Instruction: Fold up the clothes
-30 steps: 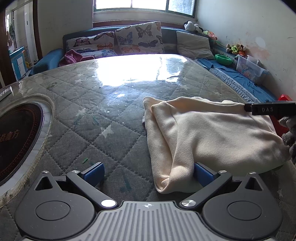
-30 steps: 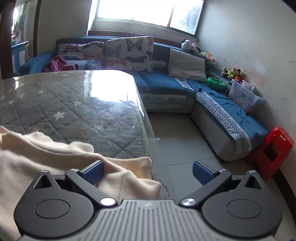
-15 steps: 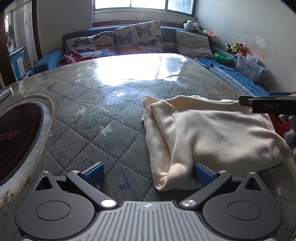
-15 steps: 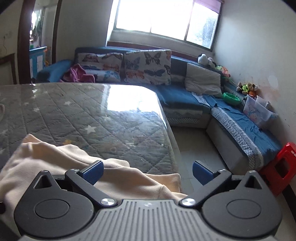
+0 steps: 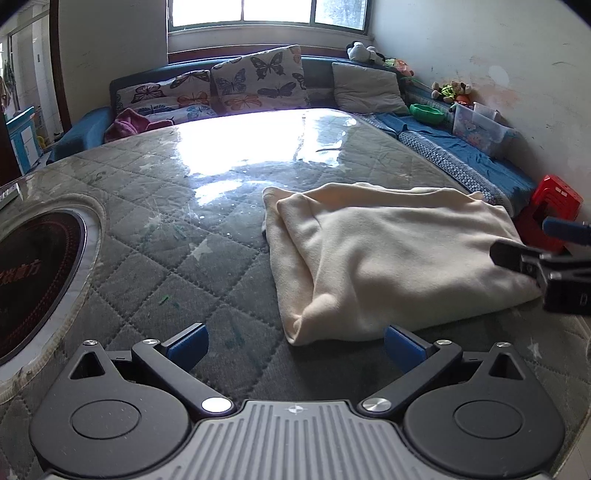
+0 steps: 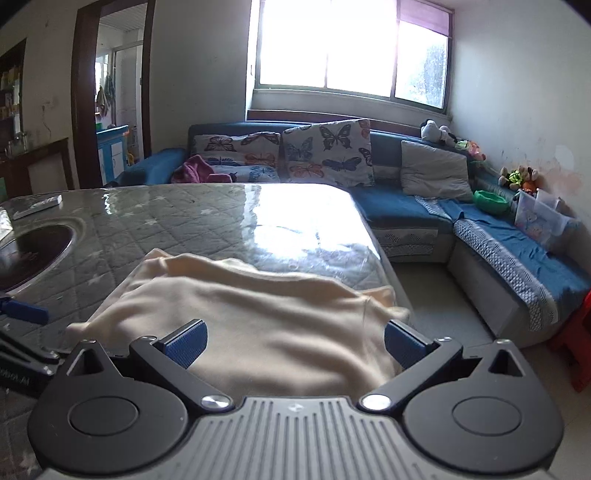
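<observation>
While the cream cloth (image 5: 388, 254) lies folded on the quilted table (image 5: 155, 229), the left gripper (image 5: 293, 341) and right gripper (image 6: 293, 341) both gape wide, holding nothing; the cloth's near edge hides behind the right gripper.

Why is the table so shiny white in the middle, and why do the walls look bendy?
Left wrist view: the window reflects off the glossy table, washing out the quilted pattern. Right wrist view: same glare, and the window itself is blown out white. Both views: the fisheye lens curves straight edges, like the doorway.
</observation>
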`<state>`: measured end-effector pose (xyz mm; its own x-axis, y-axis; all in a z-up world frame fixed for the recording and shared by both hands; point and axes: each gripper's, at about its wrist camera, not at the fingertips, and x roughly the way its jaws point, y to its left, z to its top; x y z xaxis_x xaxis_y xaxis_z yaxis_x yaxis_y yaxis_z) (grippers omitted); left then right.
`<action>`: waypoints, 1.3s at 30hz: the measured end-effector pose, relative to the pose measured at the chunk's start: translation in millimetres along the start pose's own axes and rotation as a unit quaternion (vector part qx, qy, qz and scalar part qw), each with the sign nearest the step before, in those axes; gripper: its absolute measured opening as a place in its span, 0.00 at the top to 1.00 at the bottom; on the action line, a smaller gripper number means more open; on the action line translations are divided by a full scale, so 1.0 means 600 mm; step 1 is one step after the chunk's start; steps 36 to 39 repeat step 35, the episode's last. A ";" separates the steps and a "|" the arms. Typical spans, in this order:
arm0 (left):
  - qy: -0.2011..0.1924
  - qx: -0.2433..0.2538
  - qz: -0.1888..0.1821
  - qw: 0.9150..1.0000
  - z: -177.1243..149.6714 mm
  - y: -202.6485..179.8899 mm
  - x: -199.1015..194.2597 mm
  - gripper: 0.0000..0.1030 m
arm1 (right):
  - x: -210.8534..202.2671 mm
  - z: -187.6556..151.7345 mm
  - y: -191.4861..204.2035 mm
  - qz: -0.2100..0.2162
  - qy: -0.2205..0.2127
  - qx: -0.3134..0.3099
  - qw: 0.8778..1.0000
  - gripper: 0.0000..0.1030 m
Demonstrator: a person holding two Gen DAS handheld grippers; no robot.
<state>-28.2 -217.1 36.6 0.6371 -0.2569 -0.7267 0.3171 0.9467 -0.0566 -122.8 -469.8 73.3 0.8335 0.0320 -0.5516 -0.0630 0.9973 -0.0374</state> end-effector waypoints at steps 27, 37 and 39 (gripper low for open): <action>-0.013 0.034 -0.015 0.999 -0.057 -0.026 -0.053 0.00 | -0.078 -0.103 0.020 -0.005 0.011 0.081 0.997 0.00; -0.020 0.037 -0.016 0.999 -0.066 -0.026 -0.067 0.00 | -0.090 -0.111 0.026 -0.011 0.006 0.085 0.996 0.00; -0.020 0.037 -0.016 0.999 -0.066 -0.026 -0.067 0.00 | -0.090 -0.111 0.026 -0.011 0.006 0.085 0.996 0.00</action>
